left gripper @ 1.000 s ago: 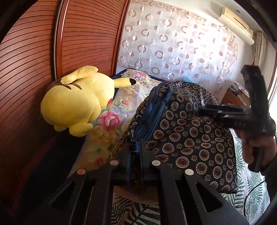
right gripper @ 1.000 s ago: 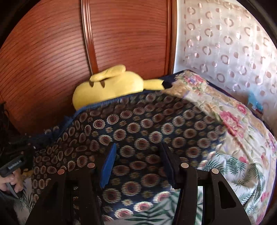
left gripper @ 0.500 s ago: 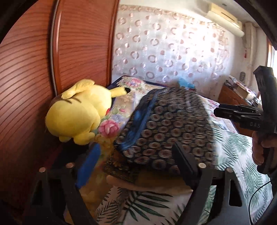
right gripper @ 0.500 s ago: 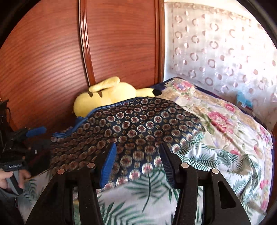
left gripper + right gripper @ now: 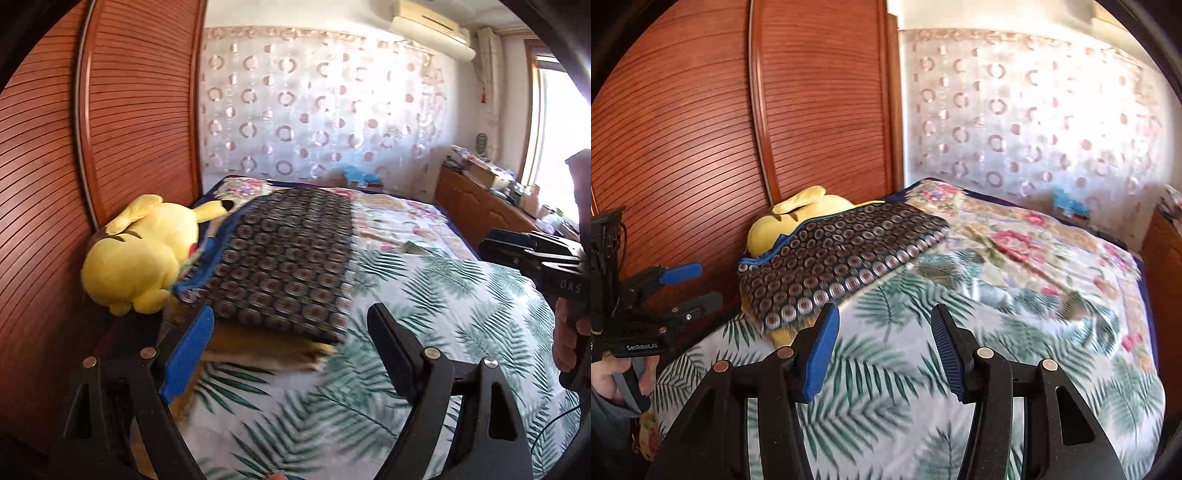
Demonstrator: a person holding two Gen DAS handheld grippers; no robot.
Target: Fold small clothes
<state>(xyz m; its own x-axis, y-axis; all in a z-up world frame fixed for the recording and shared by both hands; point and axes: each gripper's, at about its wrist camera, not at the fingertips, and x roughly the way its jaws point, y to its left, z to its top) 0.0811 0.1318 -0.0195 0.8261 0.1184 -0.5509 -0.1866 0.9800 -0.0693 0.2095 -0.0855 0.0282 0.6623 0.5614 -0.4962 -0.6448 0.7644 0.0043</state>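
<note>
Bed [image 5: 424, 295] holds folded garment [image 5: 288, 258] beyond jaws.

Both wrist views look down across the bed [image 5: 461, 295] toward the curtained wall [image 5: 1034, 122], sharing the patterned garment [image 5: 288, 258] at its left edge.

garment [image 5: 291, 254]: dark navy, rows of brown-and-cream rings, blue edge
bedsheet [image 5: 461, 295]: white, green fern leaves
plush toy [image 5: 144, 254]: yellow
my left pad [image 5: 188, 354]: blue
</note>
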